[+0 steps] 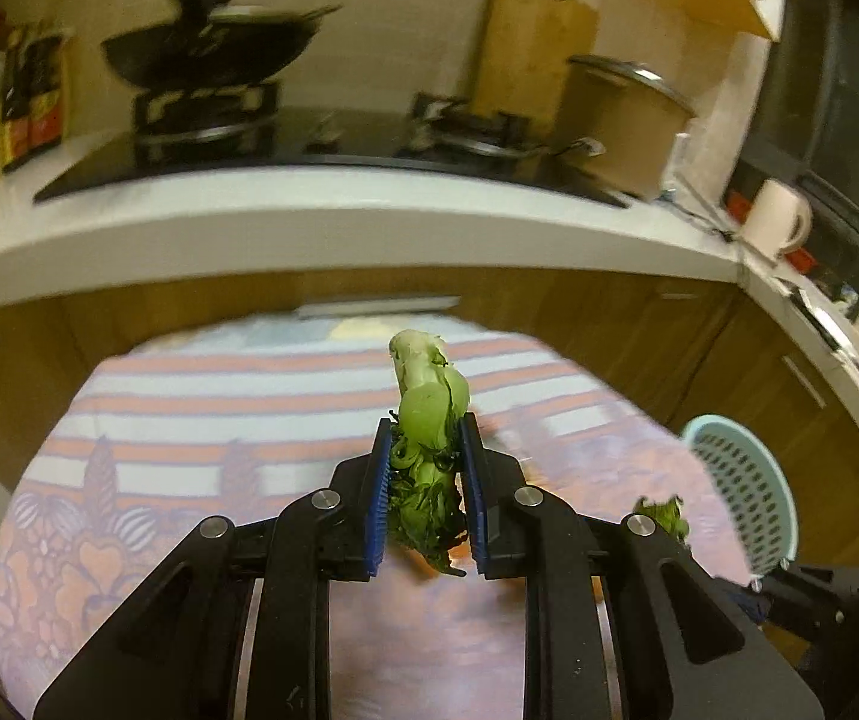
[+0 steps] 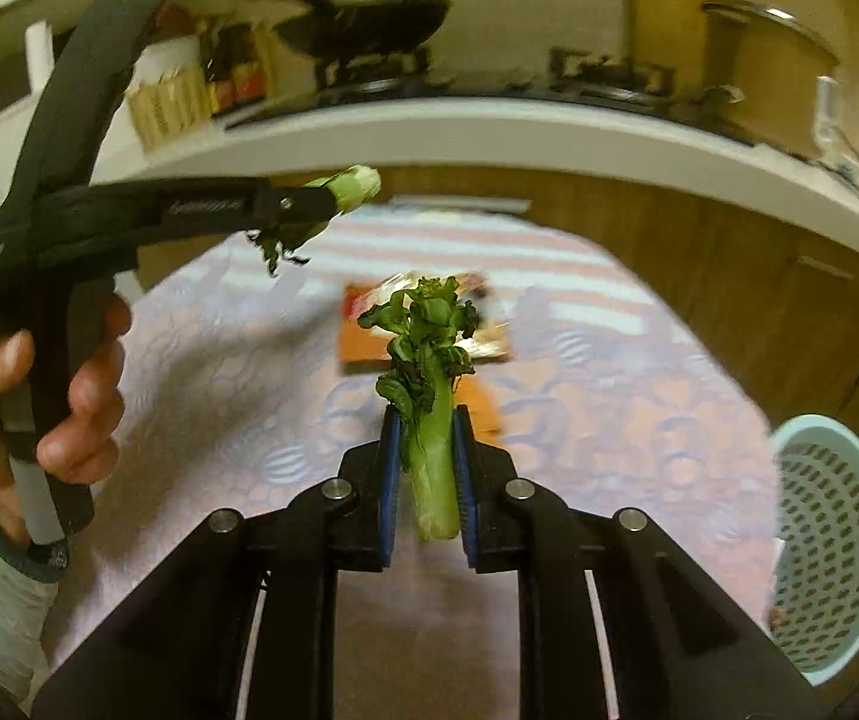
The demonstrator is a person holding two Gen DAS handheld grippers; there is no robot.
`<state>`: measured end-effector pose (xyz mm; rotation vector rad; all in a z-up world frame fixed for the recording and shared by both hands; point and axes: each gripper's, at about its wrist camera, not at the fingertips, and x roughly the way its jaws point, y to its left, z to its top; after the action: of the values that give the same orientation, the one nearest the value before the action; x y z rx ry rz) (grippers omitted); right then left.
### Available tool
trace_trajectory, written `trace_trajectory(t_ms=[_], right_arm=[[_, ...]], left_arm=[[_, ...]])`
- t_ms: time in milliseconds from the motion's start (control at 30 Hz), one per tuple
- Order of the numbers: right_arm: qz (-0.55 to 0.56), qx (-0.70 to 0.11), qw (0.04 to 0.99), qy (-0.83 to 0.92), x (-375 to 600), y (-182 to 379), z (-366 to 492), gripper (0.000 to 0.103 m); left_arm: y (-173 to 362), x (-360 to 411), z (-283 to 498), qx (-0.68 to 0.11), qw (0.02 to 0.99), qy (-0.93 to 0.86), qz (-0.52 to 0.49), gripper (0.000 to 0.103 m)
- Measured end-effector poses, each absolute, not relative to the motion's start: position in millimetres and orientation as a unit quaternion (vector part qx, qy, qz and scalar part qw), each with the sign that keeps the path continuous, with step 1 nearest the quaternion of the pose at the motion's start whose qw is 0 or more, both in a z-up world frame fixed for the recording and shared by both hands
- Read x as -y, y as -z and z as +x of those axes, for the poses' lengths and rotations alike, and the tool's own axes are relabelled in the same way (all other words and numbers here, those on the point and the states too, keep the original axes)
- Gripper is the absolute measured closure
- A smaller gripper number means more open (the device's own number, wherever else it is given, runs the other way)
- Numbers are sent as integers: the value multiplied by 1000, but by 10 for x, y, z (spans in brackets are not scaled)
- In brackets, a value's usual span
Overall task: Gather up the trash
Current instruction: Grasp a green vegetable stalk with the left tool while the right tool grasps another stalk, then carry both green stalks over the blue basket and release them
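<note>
My left gripper point(image 1: 426, 432) is shut on a wilted green vegetable stub point(image 1: 426, 408), pale cut end pointing forward, held above the patterned tablecloth point(image 1: 189, 450). The same gripper point(image 2: 333, 198) shows in the right wrist view at upper left, with the stub point(image 2: 351, 183) sticking out. My right gripper point(image 2: 426, 420) is shut on a green vegetable stalk point(image 2: 432, 438), leafy end forward, above the table. A light blue perforated trash basket point(image 2: 831, 546) stands at the right; it also shows in the left wrist view point(image 1: 747, 492).
An orange-edged packet point(image 2: 363, 342) lies on the tablecloth point(image 2: 219, 360) behind the stalk. A kitchen counter point(image 1: 339, 222) with a stove, wok point(image 1: 207, 54), pot point(image 1: 621, 120) and white kettle point(image 1: 774, 219) runs behind the table. Wooden cabinets point(image 1: 639, 324) are below.
</note>
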<state>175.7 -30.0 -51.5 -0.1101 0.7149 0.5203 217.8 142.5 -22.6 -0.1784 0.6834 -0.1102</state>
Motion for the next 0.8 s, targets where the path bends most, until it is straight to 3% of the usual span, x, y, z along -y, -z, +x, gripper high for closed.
trace_trajectory(t_ms=[400, 800], right_arm=[[13, -296, 941, -161, 1557, 104, 1728, 89], [78, -303, 948, -63, 2706, 211, 1780, 89]], left_arm=[[-189, -165, 2112, -302, 942, 146, -30, 84], [34, 921, 2157, -324, 921, 217, 5, 84]])
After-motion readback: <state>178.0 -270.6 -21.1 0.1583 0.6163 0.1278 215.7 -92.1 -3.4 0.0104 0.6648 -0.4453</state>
